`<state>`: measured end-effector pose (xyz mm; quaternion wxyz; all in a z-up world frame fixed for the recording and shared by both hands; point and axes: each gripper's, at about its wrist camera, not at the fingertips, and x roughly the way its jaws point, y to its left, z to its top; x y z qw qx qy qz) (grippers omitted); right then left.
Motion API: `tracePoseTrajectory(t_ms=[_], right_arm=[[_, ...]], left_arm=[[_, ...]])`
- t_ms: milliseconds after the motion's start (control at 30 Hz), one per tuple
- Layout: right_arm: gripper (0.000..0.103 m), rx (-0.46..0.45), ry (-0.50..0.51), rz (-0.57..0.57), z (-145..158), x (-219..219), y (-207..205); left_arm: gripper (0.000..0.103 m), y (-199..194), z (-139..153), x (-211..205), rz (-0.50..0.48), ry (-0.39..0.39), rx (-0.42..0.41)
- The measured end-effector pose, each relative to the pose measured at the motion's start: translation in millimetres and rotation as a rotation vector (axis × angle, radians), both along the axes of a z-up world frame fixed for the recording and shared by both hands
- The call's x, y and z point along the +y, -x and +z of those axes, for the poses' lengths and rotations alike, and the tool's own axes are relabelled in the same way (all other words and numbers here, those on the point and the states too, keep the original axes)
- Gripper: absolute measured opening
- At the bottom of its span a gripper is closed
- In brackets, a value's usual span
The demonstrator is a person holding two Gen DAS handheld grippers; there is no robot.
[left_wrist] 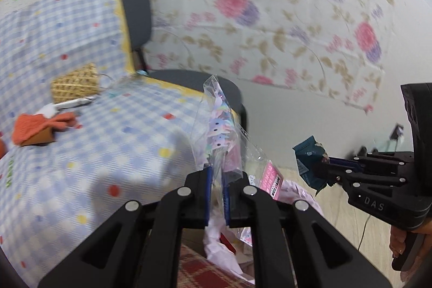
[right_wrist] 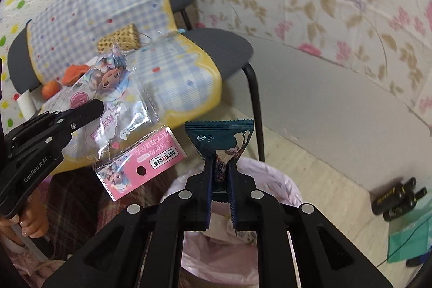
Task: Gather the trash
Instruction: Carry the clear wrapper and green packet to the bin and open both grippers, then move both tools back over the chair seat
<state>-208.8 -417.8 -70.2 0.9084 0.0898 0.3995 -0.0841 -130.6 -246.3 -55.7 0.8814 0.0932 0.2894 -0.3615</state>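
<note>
My left gripper [left_wrist: 217,176] is shut on a clear plastic packet [left_wrist: 220,126] with cartoon stickers and a pink header card [left_wrist: 272,181]. The right wrist view shows the same packet [right_wrist: 116,88] hanging from the left gripper [right_wrist: 97,106] beside the chair. My right gripper [right_wrist: 220,163] is shut on a dark teal snack wrapper [right_wrist: 220,138], pinched near its lower edge. That wrapper [left_wrist: 309,157] and the right gripper [left_wrist: 322,170] also show at the right of the left wrist view. Right under both grippers stands a bin with a pink liner bag [right_wrist: 272,176], its mouth open.
A black chair [right_wrist: 229,45] carries a blue-checked cushion [left_wrist: 108,153] with a woven straw piece [left_wrist: 74,84], an orange cloth [left_wrist: 35,128] and an orange fruit [right_wrist: 50,89]. Dark bottles [right_wrist: 397,197] and a green bag [right_wrist: 410,239] lie on the floor at right. A floral sheet [left_wrist: 270,18] hangs behind.
</note>
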Motion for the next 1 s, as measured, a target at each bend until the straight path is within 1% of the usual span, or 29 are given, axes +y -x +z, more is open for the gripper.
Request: tracePoseTrajectory(t_ms=[167,200,300,333,367,533,567,600,633,667,700,733,867,1000], right_arm=[[0.017,0.048,-0.036,-0.026,-22,-15,8],[0.018,0.052,-0.040,-0.028,-25,-16,8],[0.020,0.066,-0.057,-0.035,-34,-21,8],[0.021,0.068,-0.062,-0.037,-35,-23,8],[0.024,0.073,-0.067,-0.041,-38,-26,9],[0.032,0.089,-0.085,-0.054,-46,-33,9],[0.035,0.092,-0.088,-0.056,-47,-34,9],[0.038,0.096,-0.088,-0.055,-47,-35,9],[0.045,0.099,-0.086,-0.058,-48,-35,9],[0.051,0.100,-0.083,-0.060,-47,-35,9],[0.055,0.103,-0.081,-0.061,-47,-35,9],[0.061,0.106,-0.076,-0.064,-47,-35,8],[0.062,0.090,-0.074,-0.065,-41,-33,7],[0.062,0.062,-0.069,-0.063,-31,-29,3]], left_arm=[[0.007,5,-15,-20,-0.050,-0.053,0.040],[0.010,5,-17,-22,-0.053,-0.058,0.049],[0.026,1,-21,-27,-0.062,-0.062,0.087],[0.029,1,-22,-28,-0.064,-0.061,0.092],[0.030,0,-22,-28,-0.066,-0.061,0.096],[0.033,-2,-24,-33,-0.104,-0.049,0.138],[0.035,-1,-24,-34,-0.117,-0.043,0.145],[0.041,-1,-23,-34,-0.126,-0.038,0.150],[0.047,0,-22,-33,-0.128,-0.035,0.152],[0.049,0,-21,-32,-0.129,-0.030,0.151],[0.050,0,-20,-31,-0.131,-0.024,0.150],[0.051,0,-18,-29,-0.126,-0.021,0.146],[0.051,-2,-9,-21,-0.103,-0.004,0.122],[0.052,-6,4,-5,-0.052,0.007,0.072]])
